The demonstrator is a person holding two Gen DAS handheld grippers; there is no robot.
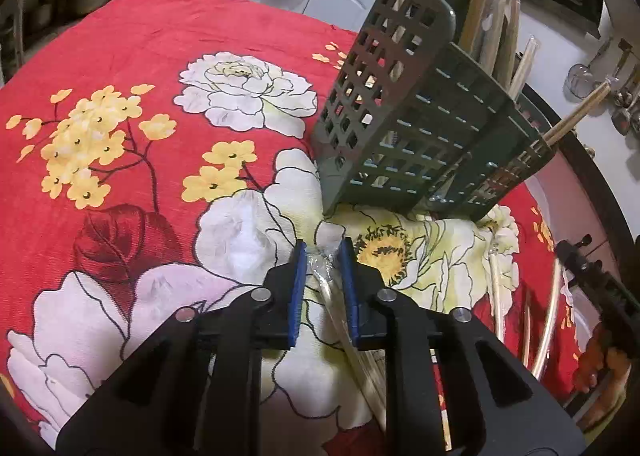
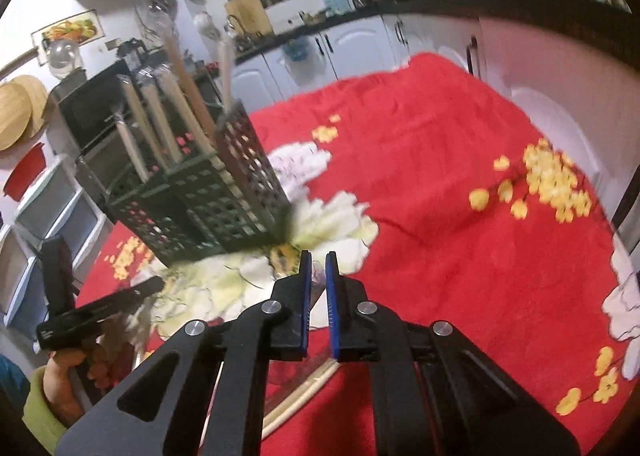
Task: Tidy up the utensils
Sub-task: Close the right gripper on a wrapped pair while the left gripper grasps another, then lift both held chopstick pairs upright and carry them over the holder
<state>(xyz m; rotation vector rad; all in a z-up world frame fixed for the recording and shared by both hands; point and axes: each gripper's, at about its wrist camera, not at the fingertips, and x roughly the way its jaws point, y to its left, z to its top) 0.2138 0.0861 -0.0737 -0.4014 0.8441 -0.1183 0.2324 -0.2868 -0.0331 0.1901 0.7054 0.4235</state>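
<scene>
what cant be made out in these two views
- Left wrist: wrapped chopsticks between the left gripper fingers; lower end hidden under its body.
- Left wrist: utensil holder contents; tops cut off by the top edge.
- Right wrist: item inside the right gripper; blurred, too small to name.

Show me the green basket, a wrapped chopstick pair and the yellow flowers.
basket [image 1: 404,144]: left wrist view, its lattice front wall.
chopsticks [image 1: 338,320]: left wrist view, wrapped shaft between the tool's fingers.
yellow flowers [image 1: 86,140]: left wrist view, cluster printed on the cloth.

Motion-blurred green utensil basket [image 2: 208,196]; wrapped chopsticks [image 1: 360,360] partly hidden under left gripper [image 1: 323,256] fingers.
</scene>
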